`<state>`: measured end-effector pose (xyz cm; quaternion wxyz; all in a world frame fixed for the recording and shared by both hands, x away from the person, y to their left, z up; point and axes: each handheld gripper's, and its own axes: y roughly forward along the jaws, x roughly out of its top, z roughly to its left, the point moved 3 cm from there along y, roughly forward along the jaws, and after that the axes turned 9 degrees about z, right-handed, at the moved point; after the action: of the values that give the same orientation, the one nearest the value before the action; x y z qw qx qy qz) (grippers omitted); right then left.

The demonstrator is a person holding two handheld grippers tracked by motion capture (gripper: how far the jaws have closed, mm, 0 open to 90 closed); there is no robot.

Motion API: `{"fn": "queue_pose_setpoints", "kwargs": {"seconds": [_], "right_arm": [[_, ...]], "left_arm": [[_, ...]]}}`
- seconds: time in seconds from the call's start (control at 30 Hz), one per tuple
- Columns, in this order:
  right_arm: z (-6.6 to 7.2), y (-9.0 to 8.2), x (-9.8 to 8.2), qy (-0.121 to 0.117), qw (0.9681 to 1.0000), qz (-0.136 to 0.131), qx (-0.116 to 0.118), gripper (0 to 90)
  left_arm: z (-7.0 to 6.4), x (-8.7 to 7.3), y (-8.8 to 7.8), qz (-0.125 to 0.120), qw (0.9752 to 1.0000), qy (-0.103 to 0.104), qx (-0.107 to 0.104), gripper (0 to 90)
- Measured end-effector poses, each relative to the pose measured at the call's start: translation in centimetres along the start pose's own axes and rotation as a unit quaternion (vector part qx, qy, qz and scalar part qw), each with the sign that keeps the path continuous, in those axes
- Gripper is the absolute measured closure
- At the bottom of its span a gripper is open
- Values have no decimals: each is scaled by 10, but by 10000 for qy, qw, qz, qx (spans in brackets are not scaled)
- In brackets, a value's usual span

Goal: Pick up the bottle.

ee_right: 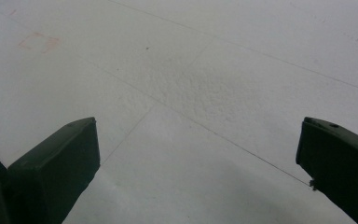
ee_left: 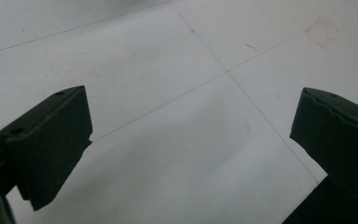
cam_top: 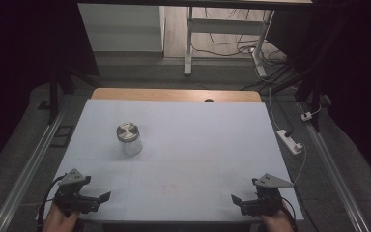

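Near edge of white table (cam_top: 198, 145): left gripper (cam_top: 104, 197) & right gripper (cam_top: 235, 199), each in 1 hand, jaws spread apart, nothing between. Farther back, left of centre: 1 upright clear glass jar (cam_top: 128, 139) w/ metal lid; contents can't be told.

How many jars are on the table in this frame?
1. A clear glass jar with a metal lid stands upright on the left half of the white table, well ahead of the left gripper. Nothing on the table could hide another.
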<state>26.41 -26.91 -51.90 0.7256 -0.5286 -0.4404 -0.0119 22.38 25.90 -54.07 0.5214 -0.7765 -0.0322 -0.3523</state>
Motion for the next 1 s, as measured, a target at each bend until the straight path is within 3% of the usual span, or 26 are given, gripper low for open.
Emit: {"fn": "queue_pose_setpoints", "kwargs": {"seconds": [0.4, 0.67, 1.0], "right_arm": [[0, 0, 0, -39, 10000, 22, 21, 0], [0, 1, 0, -37, 10000, 47, 40, 0], [0, 2, 0, -52, 9999, 106, 54, 0]], "left_arm": [[6, 12, 6, -79, 9997, 145, -158, 5], [11, 20, 13, -332, 9987, 257, -289, 0], [13, 30, 19, -452, 9982, 373, -90, 0]]}}
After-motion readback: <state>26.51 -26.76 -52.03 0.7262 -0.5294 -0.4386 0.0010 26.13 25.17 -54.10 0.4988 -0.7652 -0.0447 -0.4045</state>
